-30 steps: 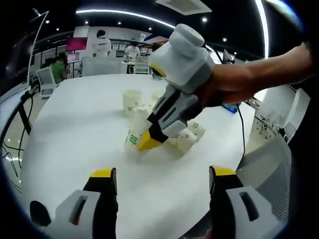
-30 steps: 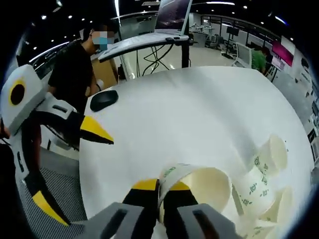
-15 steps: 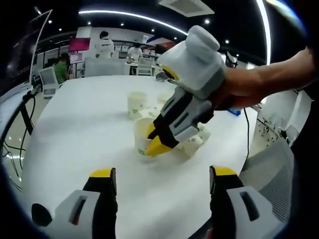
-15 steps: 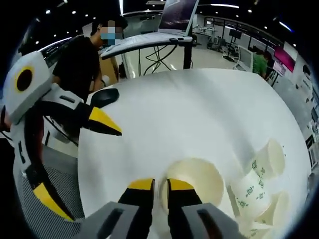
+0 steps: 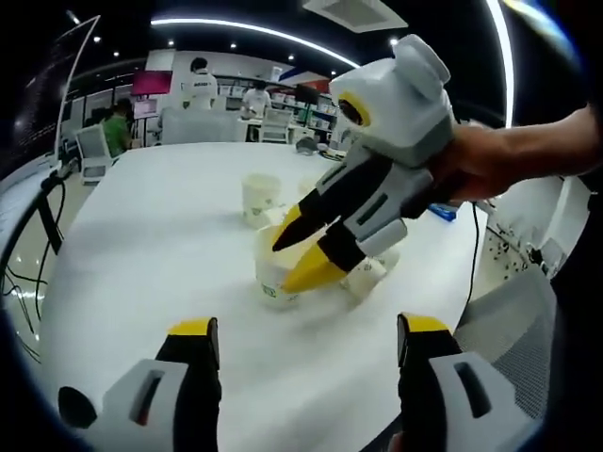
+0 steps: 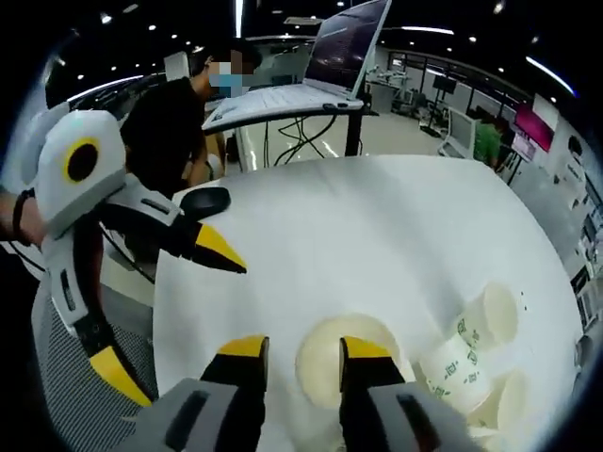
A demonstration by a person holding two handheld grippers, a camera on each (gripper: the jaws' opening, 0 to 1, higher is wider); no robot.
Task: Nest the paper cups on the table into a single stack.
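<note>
toppled cups cut off at edge, distant people blurred

Pretty bright overall, lit by ceiling light strips overhead. The white table glares a bit, shadows are soft, and heavy fisheye warping bends the slightly blurry edges.

Left gripper view: upright paper cup on the counter at mid-frame, directly below the right gripper, jaws apart over its rim. Second upright cup behind it, further up the frame. Toppled cups just right of the near one.

Right gripper view: same upright cup at lower centre, between the jaws. Toppled cups at lower right. Left gripper at left, over the counter edge. Computer mouse at upper left, laptop beyond at top.
</note>
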